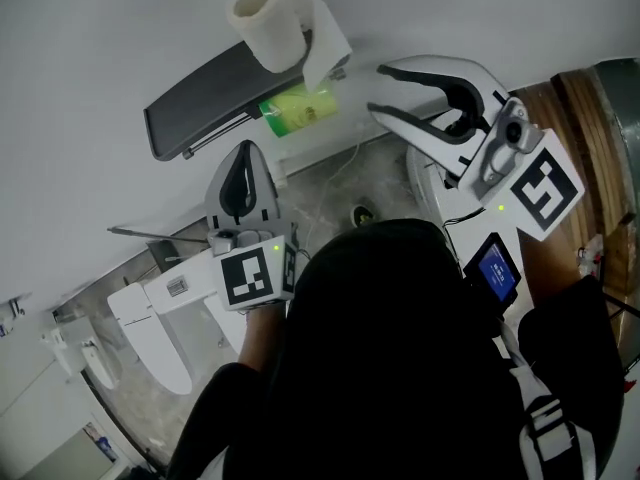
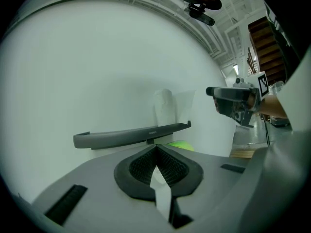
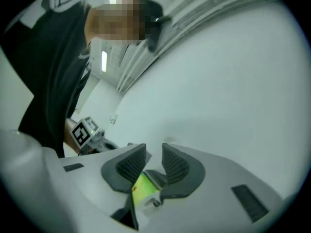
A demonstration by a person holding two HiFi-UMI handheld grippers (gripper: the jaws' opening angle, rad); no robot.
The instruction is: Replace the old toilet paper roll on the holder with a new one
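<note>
A white toilet paper roll (image 1: 268,20) stands on a dark grey holder shelf (image 1: 214,96) on the white wall, with a loose sheet hanging off its right side. Something bright green (image 1: 300,109) sits under the shelf. My left gripper (image 1: 241,181) hovers below the shelf, pointing at it, jaws shut. In the left gripper view the shelf (image 2: 131,134) lies just beyond the tips (image 2: 156,148), and a white sliver shows in the gap behind them. My right gripper (image 1: 379,90) is right of the roll, open, with nothing between its fingers. In the right gripper view (image 3: 148,160) the green thing (image 3: 144,188) shows through the gap.
A white toilet (image 1: 150,320) stands low at the left on a marbled floor with a drain (image 1: 362,213). Wooden boards (image 1: 572,118) run down the right side. A small lit screen (image 1: 497,268) hangs at the right arm. The person's dark head fills the lower middle.
</note>
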